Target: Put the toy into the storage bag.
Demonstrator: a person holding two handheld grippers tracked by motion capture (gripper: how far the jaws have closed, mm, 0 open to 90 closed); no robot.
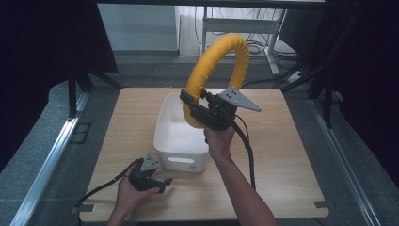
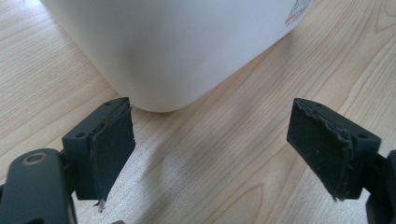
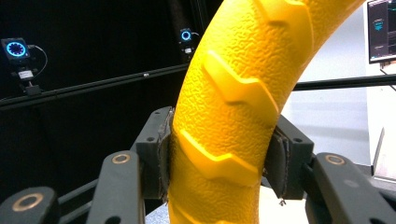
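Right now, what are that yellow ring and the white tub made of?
Yellow ring: probably rubber or soft plastic, matte, with a pebbled skin and raised chevron ridges; the right claw clamps it. White tub: likely moulded plastic, smooth, faintly glossy, rounded corners.

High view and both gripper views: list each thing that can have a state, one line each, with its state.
Yellow ring: lifted above the bin, upright, clamped at its lower part.
Right claw: shut on the yellow ring, held up in the air.
Left claw: open, holding nothing, low over the table beside the bin's corner.
White bin: upright on the table, looks empty.
Table: bears the bin.
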